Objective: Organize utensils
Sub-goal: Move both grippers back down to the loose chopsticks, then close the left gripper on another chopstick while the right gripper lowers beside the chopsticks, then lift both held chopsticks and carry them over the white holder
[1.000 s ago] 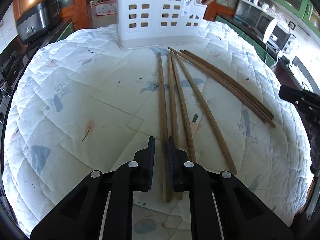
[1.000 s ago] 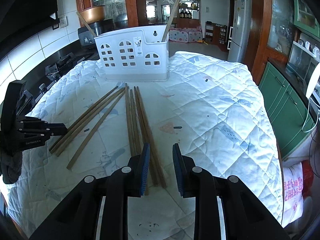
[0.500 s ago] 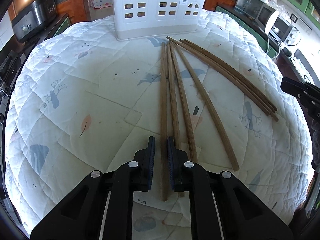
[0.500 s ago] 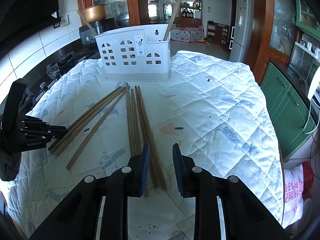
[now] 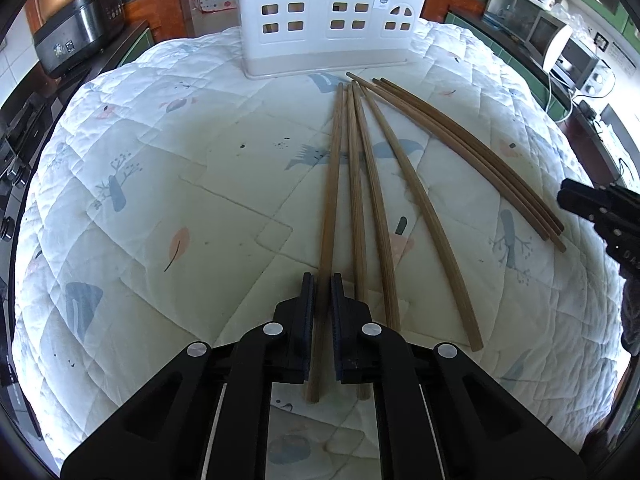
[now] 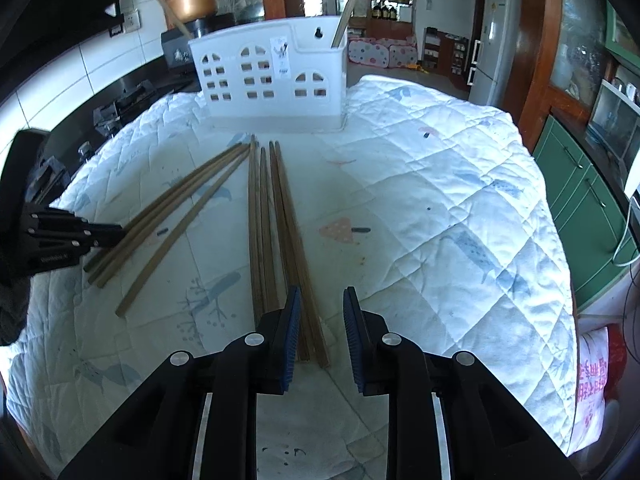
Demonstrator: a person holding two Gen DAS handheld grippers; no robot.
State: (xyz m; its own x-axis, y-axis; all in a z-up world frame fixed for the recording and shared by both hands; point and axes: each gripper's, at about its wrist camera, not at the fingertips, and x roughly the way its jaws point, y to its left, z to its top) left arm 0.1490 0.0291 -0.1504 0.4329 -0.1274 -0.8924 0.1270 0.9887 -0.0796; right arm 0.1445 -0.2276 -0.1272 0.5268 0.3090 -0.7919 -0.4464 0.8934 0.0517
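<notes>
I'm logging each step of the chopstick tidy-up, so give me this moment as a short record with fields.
surface: quilted cloth
holder: white utensil caddy at the far edge, one chopstick already standing in it
loose chopsticks: eight lying on the cloth
left gripper: jaws have just been closing on the leftmost chopstick
right gripper: jaws open, over the ends of the rightmost chopsticks

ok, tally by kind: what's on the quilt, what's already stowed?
Chopsticks on quilt: 8
Chopsticks in holder: 2
Holder: 1
Total: 11
</notes>
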